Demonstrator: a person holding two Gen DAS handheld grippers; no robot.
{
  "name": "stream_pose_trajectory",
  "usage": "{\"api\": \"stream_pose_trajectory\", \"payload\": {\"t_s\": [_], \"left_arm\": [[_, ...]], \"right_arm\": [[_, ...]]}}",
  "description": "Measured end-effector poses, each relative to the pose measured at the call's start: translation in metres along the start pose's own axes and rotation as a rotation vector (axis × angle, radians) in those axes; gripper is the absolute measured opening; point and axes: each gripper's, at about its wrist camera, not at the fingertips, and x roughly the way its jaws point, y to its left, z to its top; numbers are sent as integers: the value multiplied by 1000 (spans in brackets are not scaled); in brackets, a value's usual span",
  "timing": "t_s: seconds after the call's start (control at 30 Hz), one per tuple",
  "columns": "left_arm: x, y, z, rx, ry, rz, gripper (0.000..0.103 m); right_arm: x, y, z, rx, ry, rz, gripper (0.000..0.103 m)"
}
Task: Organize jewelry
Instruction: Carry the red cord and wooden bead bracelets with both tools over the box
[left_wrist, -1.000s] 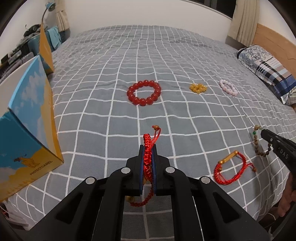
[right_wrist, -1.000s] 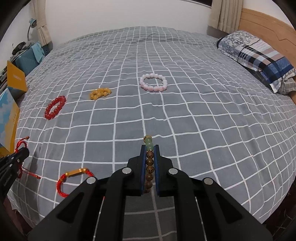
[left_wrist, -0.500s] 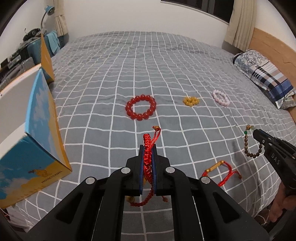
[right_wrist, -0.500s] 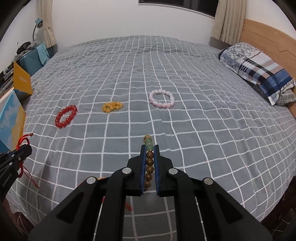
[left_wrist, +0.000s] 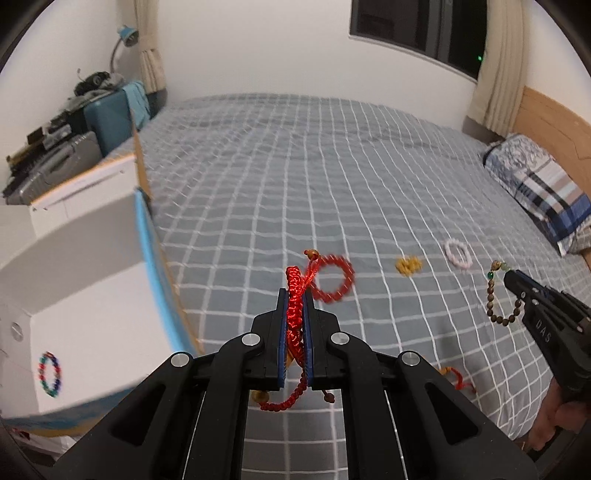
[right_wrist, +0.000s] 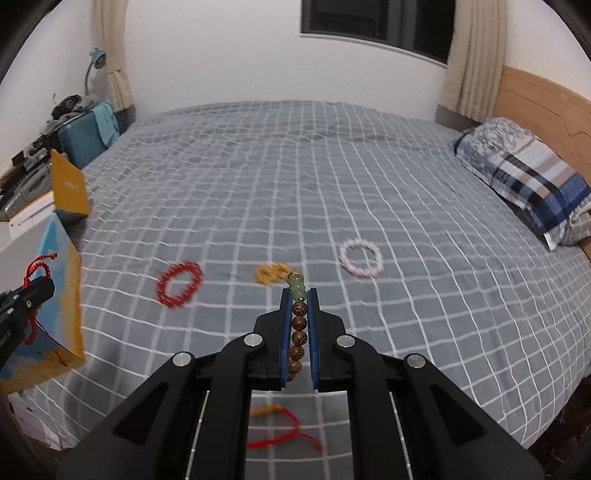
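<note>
Open cardboard box (left_wrist: 85, 280) is sitting at the left edge of the bed (left_wrist: 332, 166), white inside, blue-and-yellow outside. One multicoloured bead bracelet (left_wrist: 50, 373) is lying on its inner floor; the rest of the interior visible here is bare.

Left gripper (left_wrist: 295, 295) is pinching a red braided cord bracelet (left_wrist: 295, 314) between its blue pads, the loop dangling below the jaws. Right gripper (right_wrist: 298, 295) is clamping a brown wooden bead bracelet (right_wrist: 298, 332), its green beads poking past the tips.

Left wrist view alone is showing the box interior and the wooden bracelet hanging as a full loop from the right gripper, with part of a hand (left_wrist: 557, 417) below it. Right wrist view is showing only the box's outer side, and more fully the red cord bracelet with gold tube (right_wrist: 280, 428) lying on the near edge of the bed.

Count on the bedspread: one red bead bracelet (right_wrist: 180, 284), one yellow bead bracelet (right_wrist: 271, 273), one pink bead bracelet (right_wrist: 361, 257), one red cord bracelet. Held: two. In box: one. Total seven. One plaid pillow (right_wrist: 532, 181) at right.
</note>
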Motion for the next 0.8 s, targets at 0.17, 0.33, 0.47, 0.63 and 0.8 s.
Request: {"api": "stream_pose_trajectory", "payload": {"t_s": [0.17, 0.33, 0.47, 0.63, 0.8], "left_arm": [[-17, 22, 15, -19, -31, 39, 6], [-33, 53, 22, -49, -51, 80, 6], [-46, 93, 22, -97, -60, 135, 6], [-59, 142, 16, -152, -56, 205, 6], [-67, 191, 0, -217, -28, 264, 6]], "right_arm": [[-9, 40, 20, -50, -29, 39, 7], [-15, 85, 34, -95, -41, 95, 7], [-21, 129, 42, -139, -55, 151, 7], [-31, 185, 46, -196, -71, 233, 7], [-45, 250, 41, -285, -91, 310, 7]]}}
